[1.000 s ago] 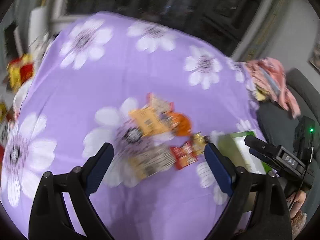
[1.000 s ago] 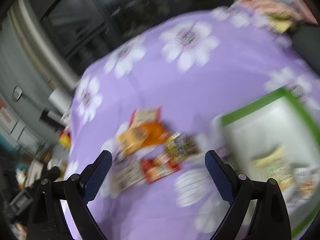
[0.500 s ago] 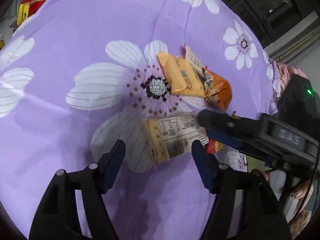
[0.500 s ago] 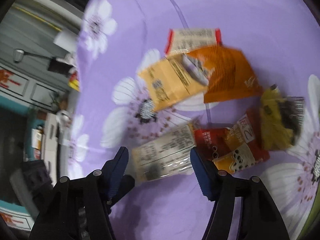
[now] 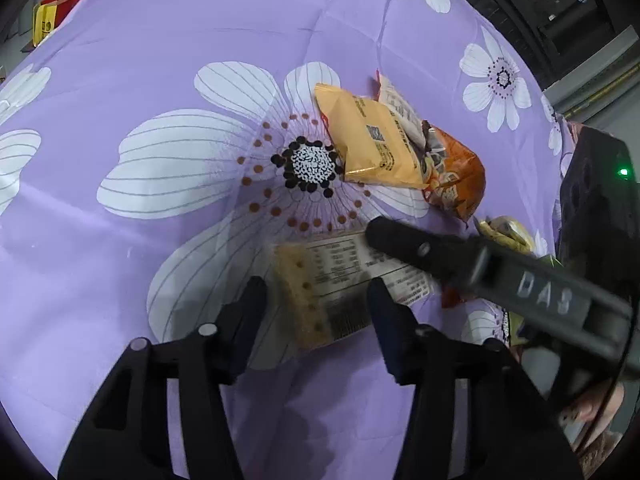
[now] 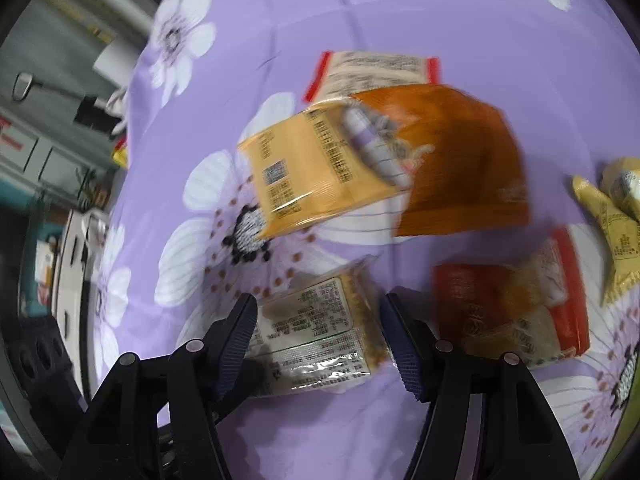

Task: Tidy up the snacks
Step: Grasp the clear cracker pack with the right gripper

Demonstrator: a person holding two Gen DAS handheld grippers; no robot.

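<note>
Just below the dark-centred big flower (image 5: 310,164) printed on the purple cloth (image 5: 160,40) lies the cracker packet (image 5: 332,288), label side up, and both tongs are over it at once. The left gripper (image 5: 316,298) has just been closing, and the packet's near end sits between its jaws; the pads stand close on either side but I can't see them pressing yet. The right gripper (image 6: 318,332) has narrowed too and straddles the same cracker packet (image 6: 320,332), jaws parted, with a sliver of gap showing at each pad. In the left view its finger reaches across the packet's far end.

Here's what matters: the packet's long axis runs out from below the flower toward the red pouch (image 6: 512,312), and each gripper sits at an opposite end, so both would bite across the narrow width. The left looks the nearer to a grip. Beyond the flower, the yellow bag (image 5: 372,140) and orange bag (image 5: 456,176) overlap, well clear.
</note>
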